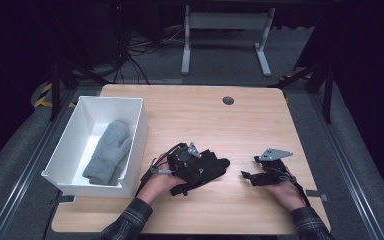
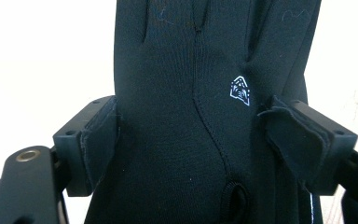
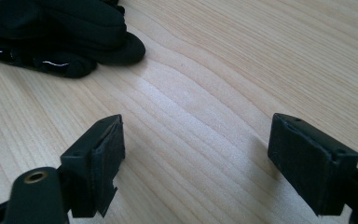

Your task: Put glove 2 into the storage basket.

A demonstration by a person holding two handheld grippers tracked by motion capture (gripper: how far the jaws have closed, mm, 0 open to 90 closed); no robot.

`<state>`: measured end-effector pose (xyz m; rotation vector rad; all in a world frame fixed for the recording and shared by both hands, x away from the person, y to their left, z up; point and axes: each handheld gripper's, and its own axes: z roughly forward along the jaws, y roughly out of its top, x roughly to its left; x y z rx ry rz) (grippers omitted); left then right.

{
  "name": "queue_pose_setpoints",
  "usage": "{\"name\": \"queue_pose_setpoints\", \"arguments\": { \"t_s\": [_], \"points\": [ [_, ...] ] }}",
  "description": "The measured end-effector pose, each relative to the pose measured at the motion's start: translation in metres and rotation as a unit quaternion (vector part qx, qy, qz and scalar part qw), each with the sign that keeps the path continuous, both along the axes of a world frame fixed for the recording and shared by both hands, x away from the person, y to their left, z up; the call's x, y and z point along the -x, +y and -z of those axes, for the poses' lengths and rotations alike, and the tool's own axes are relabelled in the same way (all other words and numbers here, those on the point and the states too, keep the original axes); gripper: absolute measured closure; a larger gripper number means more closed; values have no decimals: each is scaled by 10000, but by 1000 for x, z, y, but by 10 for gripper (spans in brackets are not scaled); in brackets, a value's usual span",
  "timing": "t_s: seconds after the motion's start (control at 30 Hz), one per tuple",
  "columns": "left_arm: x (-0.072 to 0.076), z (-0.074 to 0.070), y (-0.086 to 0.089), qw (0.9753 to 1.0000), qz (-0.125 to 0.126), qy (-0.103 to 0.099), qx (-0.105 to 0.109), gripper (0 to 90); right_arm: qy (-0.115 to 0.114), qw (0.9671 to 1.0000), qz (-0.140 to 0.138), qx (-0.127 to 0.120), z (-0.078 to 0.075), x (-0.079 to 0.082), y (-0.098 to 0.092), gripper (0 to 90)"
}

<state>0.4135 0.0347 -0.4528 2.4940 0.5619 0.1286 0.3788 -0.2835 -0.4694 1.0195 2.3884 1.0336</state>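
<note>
Left gripper (image 1: 207,167) lies low over the wooden table (image 1: 240,125), its jaws set around a black glove (image 2: 191,116) and pressing its sides near the table's middle. Right gripper (image 3: 196,154) rests well apart to the right, jaws wide and holding nothing, pointing toward the glove. Both forearms in plaid sleeves (image 1: 130,222) reach in from the near edge. A grey mitten (image 1: 107,150) lies in the white bin (image 1: 135,145) at left.
</note>
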Motion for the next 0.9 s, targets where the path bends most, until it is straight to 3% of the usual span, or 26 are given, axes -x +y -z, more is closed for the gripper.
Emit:
{"name": "queue_pose_setpoints", "arguments": {
  "t_s": [0.13, 0.33, 0.5, 0.73, 0.9],
  "points": [
    [2, -3, -1, 10000, 55, 43, -47, 292, 0, 10000, 0, 0, 0, 0, 0, 194],
    [9, -8, -5, 9995, 244, 163, -145, 572, 0, 10000, -1, 2, 0, 0, 0, 194],
    [11, -9, -7, 9991, 158, 377, -125, 652, 3, 10000, 10, 6, 0, 0, 0, 195],
    [11, -14, -6, 9985, 31, 555, 20, 677, -1, 10000, 9, 10, 0, 0, 0, 196],
    [13, -39, -2, 9969, -240, 607, 445, 675, 3, 10000, 9, 9, 0, 0, 0, 196]
  ]
}}
